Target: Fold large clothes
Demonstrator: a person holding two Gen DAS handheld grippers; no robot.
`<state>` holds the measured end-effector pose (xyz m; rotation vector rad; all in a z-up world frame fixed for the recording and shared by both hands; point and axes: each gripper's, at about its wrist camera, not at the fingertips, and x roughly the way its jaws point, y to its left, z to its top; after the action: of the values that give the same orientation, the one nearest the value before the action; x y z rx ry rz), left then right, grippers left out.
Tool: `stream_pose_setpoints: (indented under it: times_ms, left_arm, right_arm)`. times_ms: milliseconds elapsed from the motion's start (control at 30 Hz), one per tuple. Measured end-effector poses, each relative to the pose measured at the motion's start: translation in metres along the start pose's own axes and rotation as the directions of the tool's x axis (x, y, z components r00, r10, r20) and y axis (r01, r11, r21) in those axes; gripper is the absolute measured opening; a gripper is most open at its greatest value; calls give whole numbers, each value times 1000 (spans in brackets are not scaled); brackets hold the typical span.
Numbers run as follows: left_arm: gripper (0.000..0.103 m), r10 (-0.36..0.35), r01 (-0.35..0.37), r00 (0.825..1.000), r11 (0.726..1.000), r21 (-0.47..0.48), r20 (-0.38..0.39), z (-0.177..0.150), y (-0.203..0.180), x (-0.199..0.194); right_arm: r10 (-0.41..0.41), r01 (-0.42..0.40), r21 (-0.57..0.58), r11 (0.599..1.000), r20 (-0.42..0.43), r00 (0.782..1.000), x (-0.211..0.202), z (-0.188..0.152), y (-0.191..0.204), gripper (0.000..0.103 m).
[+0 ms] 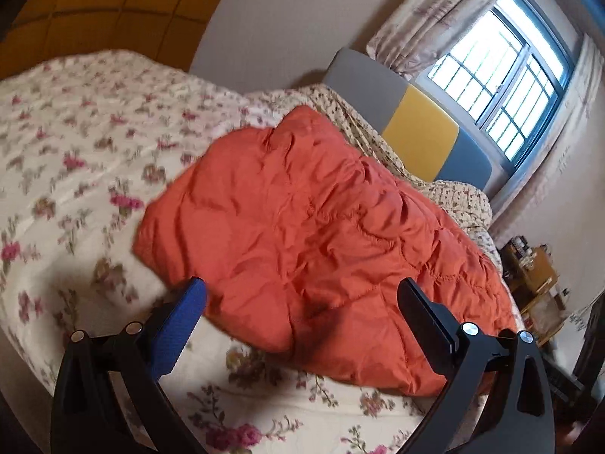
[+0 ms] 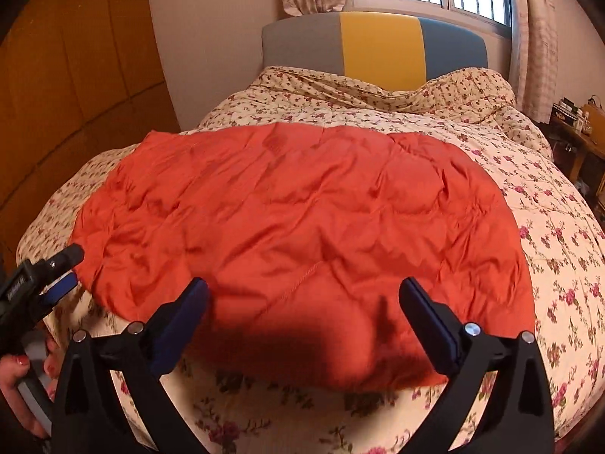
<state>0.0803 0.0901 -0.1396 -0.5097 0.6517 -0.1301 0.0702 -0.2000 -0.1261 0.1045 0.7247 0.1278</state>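
Orange quilted garment (image 2: 295,204) spread on bed, under wide-spread right tool (image 2: 302,295).

The left tool (image 1: 302,295) hung over the near edge of an orange quilted garment (image 1: 314,234), its jaws spread wide with nothing between them. The garment lay rumpled on a bed (image 1: 68,159) covered in floral bedding. Behind stood a grey, yellow and blue headboard (image 1: 419,132), a barred window (image 1: 503,79) with curtains, and, perhaps, a cluttered wooden shelf (image 1: 533,268).
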Motion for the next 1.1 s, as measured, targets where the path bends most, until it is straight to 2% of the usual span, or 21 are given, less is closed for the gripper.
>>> stream_pose_setpoints:
  times_ms: [67,133,200,267,300,367,433,533,600,700,833,933,1100]
  left_arm:
    - [100,-39,38,999,999,-32,-34,-3,3,1]
    - [100,-57,54,997,996,-70,-43,-7,7,0]
    - [100,-55,51,998,994,-94,-39,-10,10,0]
    - [100,-57,53,998,993,-103,-41,-12,13,1]
    - [100,-57,52,997,993,-106,-44,-13,14,2]
    - [98,-64,58,997,992,-110,-47,-13,15,4]
    - [94,-59,54,997,993,-108,-45,-11,16,7]
    - [88,-46,43,999,992,-122,-26,-6,21,10]
    - [88,-36,33,999,989,-145,-19,-4,25,14]
    - [88,-33,30,999,983,-184,-13,-4,31,20]
    - [88,-36,38,999,980,-194,15,-3,32,24]
    - [88,-45,54,998,976,-210,46,-2,31,30]
    - [87,-83,117,989,948,-297,123,1,36,37]
  right_arm:
    - [55,-55,5,998,4,998,-5,-8,-1,100]
    - [60,-60,-2,998,0,998,-7,-13,1,84]
    - [96,-96,11,995,0,995,-7,-15,1,47]
    - [137,-137,28,990,-24,990,-1,-15,0,25]
    - [163,-162,33,986,-36,986,2,-14,1,16]
    - [203,-203,14,979,-41,978,6,-12,9,9]
    - [217,-219,-29,975,-47,975,9,-13,21,6]
    - [150,-155,-48,987,-92,984,26,-15,29,2]
    - [105,-112,-44,993,-133,986,43,-19,27,0]
    - [120,-121,2,993,-151,981,58,-25,22,0]
    - [102,-105,-16,994,-139,985,58,-28,26,0]
    - [129,-128,17,992,-129,983,57,-31,22,0]
    - [141,-138,38,990,-126,982,54,-31,15,0]
